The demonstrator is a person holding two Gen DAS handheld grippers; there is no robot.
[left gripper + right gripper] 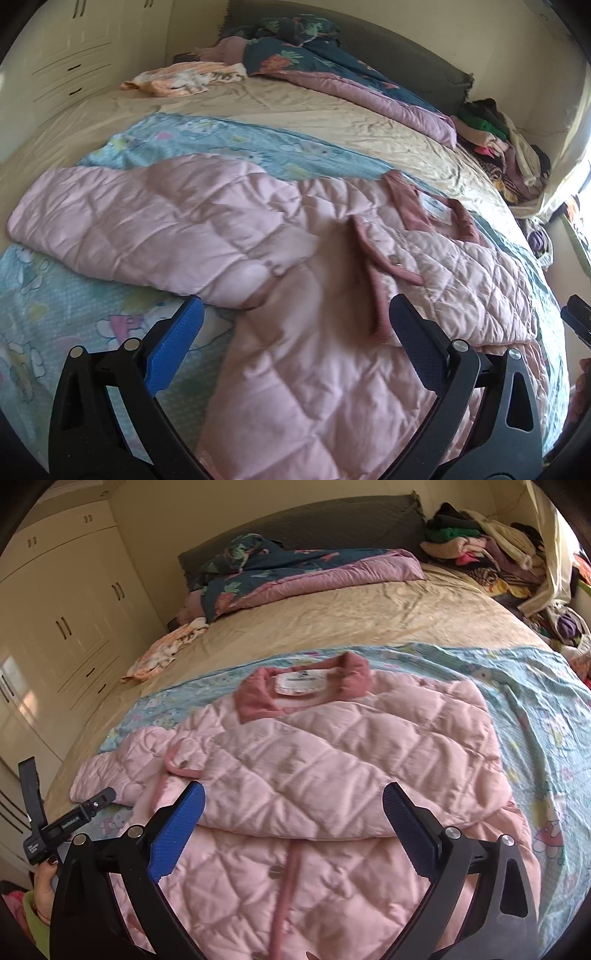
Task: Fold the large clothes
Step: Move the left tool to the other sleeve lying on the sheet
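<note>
The bed fills both views, covered by a crumpled beige sheet. Across its near part lies a light blue cartoon-print blanket, and on that blanket rests the pink quilted jacket, the largest garment in sight. The jacket lies front up with its buttoned placket toward the near edge of the bed and its darker pink collar toward the headboard; a white label shows inside the neck. One sleeve is folded across the chest, and in the left wrist view the other sleeve stretches out flat over the blanket.

Beyond the jacket, at the head of the bed, a dark floral quilt with a mauve lining is bunched up. A heap of mixed clothes sits at the far corner of the bed, and a small peach patterned cloth lies on the sheet on the wardrobe side.

The right gripper hangs above the jacket's lower front with its blue-padded jaws spread wide and nothing between them. The left gripper hangs likewise over the jacket, jaws wide apart and bare.
</note>
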